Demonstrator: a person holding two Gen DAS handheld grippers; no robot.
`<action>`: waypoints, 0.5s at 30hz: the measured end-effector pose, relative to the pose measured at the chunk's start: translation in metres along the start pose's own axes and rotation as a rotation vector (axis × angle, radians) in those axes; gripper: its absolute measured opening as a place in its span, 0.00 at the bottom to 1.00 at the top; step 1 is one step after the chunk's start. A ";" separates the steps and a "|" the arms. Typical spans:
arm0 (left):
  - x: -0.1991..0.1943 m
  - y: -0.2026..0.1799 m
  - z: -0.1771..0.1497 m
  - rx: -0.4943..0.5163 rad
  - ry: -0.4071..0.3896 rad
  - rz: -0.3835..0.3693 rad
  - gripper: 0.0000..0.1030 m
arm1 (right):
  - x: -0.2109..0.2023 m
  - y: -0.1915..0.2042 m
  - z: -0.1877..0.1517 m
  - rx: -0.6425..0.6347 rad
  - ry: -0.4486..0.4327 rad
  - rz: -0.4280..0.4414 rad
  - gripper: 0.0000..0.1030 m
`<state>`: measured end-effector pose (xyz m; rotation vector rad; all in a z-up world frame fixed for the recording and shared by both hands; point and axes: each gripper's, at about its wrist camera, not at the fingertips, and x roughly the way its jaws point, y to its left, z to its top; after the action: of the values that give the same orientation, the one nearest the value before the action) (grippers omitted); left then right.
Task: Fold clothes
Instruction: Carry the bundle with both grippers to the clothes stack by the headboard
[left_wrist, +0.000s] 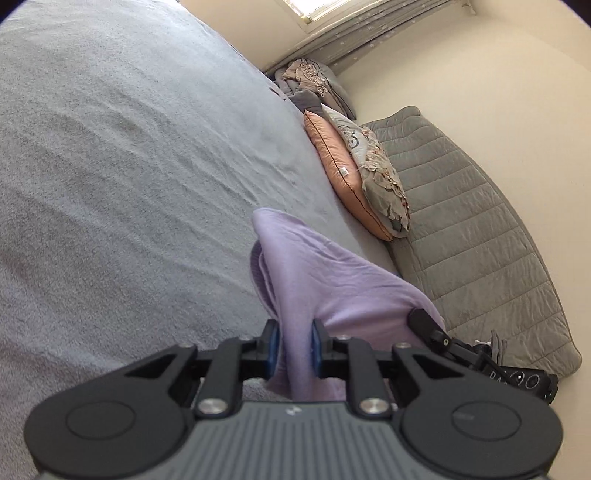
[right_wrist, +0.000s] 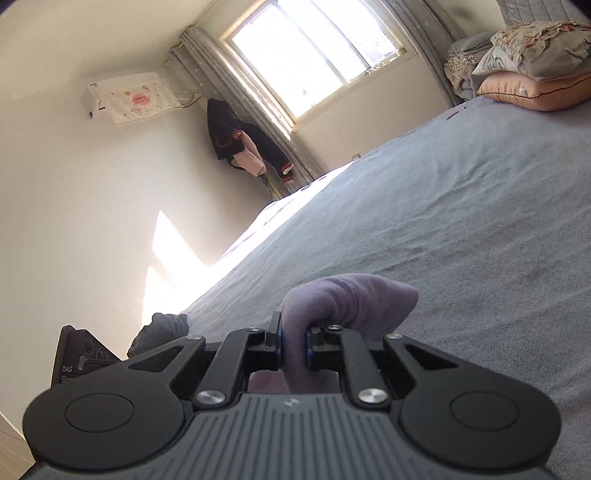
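Note:
A lilac garment (left_wrist: 314, 273) hangs bunched above the grey bed cover (left_wrist: 129, 166). My left gripper (left_wrist: 294, 345) is shut on a fold of it, and the cloth passes between the blue pads and drapes forward and to the right. In the right wrist view the same lilac garment (right_wrist: 351, 299) looks darker and curls over the fingers, with my right gripper (right_wrist: 294, 349) shut on a rolled edge of it. The other gripper (left_wrist: 480, 354) shows at the lower right of the left wrist view, against the garment's far side.
Pillows (left_wrist: 362, 173) and a grey quilted headboard pad (left_wrist: 472, 236) lie along the bed's right side. A window (right_wrist: 314, 55), a wall air conditioner (right_wrist: 125, 96) and hanging dark clothes (right_wrist: 243, 144) are beyond the bed. A dark bundle of cloth (right_wrist: 162, 328) lies at the bed's edge.

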<state>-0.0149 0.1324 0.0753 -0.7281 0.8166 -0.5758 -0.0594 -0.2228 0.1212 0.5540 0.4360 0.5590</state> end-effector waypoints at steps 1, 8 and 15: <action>0.003 0.003 0.000 -0.011 0.009 0.004 0.18 | -0.002 -0.002 0.003 0.005 0.004 -0.003 0.12; 0.023 0.011 -0.013 0.002 0.075 0.094 0.18 | 0.039 -0.039 -0.028 0.113 0.267 -0.213 0.13; 0.043 -0.011 -0.018 0.106 0.069 0.176 0.18 | 0.030 -0.040 -0.035 0.073 0.269 -0.244 0.12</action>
<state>-0.0071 0.0890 0.0561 -0.5356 0.8970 -0.4840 -0.0394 -0.2200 0.0638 0.4876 0.7710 0.3846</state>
